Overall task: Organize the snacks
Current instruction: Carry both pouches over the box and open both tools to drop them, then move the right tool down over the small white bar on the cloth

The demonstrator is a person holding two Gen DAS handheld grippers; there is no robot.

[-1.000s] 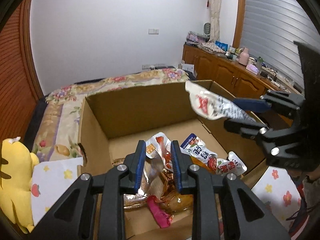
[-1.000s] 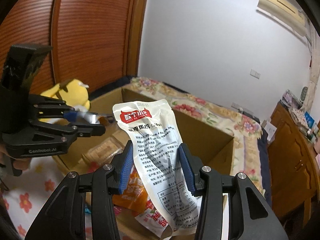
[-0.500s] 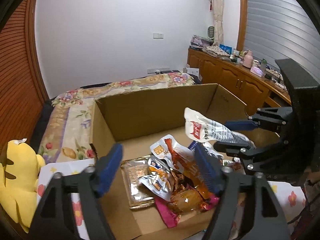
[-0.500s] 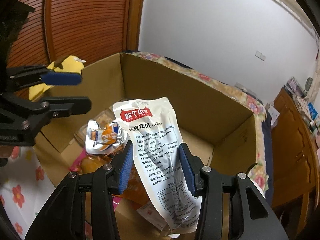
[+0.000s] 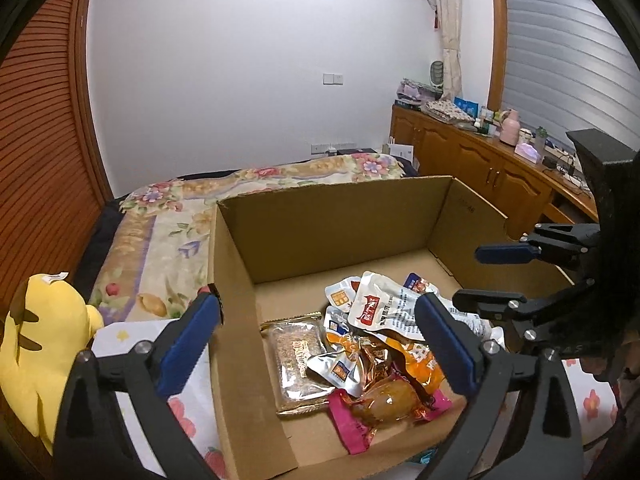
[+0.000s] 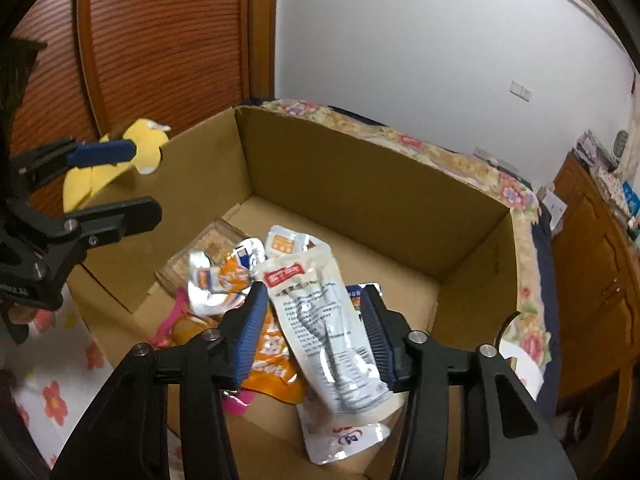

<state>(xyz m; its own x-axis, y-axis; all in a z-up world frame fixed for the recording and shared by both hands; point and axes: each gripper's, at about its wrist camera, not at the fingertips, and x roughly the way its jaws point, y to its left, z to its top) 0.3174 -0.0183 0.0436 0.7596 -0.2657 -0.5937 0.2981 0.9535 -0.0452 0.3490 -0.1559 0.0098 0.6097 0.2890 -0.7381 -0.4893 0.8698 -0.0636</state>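
An open cardboard box [image 5: 328, 220] [image 6: 360, 184] holds a heap of snack packs. A white pouch with a red label [image 6: 316, 312] [image 5: 384, 308] lies on top of the heap, between the fingers of my right gripper [image 6: 312, 332]. Its jaws are opening and the pads stand just off the pouch. My left gripper [image 5: 318, 340] [image 6: 112, 184] hovers over the box's near left corner, its jaws opening wide with nothing between them. Below it lie a crumpled silver-orange pouch [image 5: 340, 368] [image 6: 208, 280], a brown cracker pack [image 5: 298, 360] and a pink-wrapped snack [image 5: 384, 400].
The box rests on a white cloth with flowers [image 5: 188, 400]. A yellow plush toy [image 5: 36, 340] [image 6: 120, 160] sits left of it. Behind is a bed with a floral cover [image 5: 168, 216], and a wooden cabinet [image 5: 480, 160] with clutter runs along the right wall.
My left gripper opened wide and the silver-orange pouch dropped into the box. My right gripper came down with the white pouch, which now lies on the heap, and its jaws parted.
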